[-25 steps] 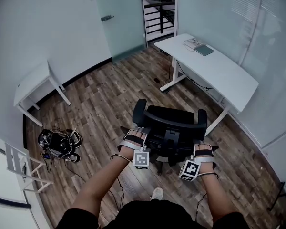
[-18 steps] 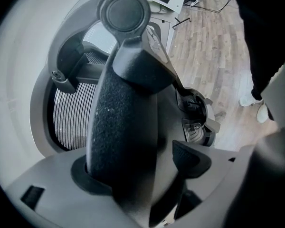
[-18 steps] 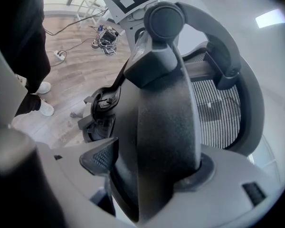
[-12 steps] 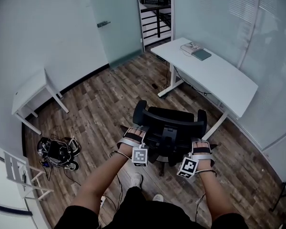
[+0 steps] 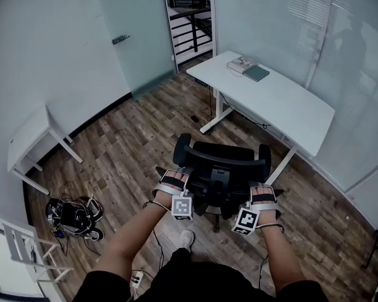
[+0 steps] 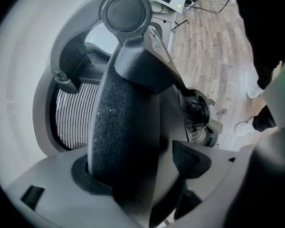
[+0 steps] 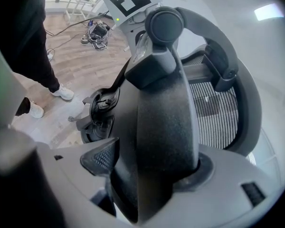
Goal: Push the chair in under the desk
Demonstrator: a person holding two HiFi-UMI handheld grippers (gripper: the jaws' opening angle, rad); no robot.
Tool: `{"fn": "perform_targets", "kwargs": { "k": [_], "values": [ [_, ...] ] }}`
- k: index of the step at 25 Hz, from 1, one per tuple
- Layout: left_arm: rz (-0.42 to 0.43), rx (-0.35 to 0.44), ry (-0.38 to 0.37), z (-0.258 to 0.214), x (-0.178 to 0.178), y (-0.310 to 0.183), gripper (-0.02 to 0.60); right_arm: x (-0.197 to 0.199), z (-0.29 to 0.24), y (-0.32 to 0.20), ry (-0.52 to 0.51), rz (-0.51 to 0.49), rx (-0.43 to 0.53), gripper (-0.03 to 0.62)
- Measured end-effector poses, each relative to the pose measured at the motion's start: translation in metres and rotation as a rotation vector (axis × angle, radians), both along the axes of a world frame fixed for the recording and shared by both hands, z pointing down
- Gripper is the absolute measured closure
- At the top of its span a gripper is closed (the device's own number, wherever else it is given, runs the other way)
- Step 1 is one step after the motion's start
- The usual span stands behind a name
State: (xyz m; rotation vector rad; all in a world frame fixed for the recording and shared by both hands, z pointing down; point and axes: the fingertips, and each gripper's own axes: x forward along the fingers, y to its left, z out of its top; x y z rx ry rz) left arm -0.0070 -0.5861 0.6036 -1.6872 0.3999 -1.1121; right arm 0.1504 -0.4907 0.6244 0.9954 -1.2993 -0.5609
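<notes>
Head view: both forearms reach forward and down, roughly parallel, wrists straight. The left gripper and right gripper sit at either side of the black chair. The chair stands on the wood floor with its back toward the person. The white desk lies beyond it, up and to the right. The chair is near the desk's closest leg but not under the top. A small white table stands against the left wall, with a tangle of cables on the floor near it.

Left gripper view: jaws spread wide and clamped on the left armrest, a textured pad against its side. The chair's mesh back shows to the left.

Right gripper view: same grip, mirrored. The jaws are closed on the right armrest, the pad pressed to it. The person's white shoes show on the floor behind.
</notes>
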Motion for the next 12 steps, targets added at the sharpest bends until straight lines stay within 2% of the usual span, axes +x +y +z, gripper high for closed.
{"fn": "perform_targets", "kwargs": {
  "k": [4,12],
  "values": [
    [0.040,0.020,0.014,-0.003,0.010,-0.028,0.184,0.005,-0.003,-0.021,0.003,0.039,0.002,0.287],
    [0.112,0.013,0.014,-0.002,0.021,-0.085,0.184,0.009,-0.002,-0.067,0.007,0.115,-0.003,0.275]
  ]
}}
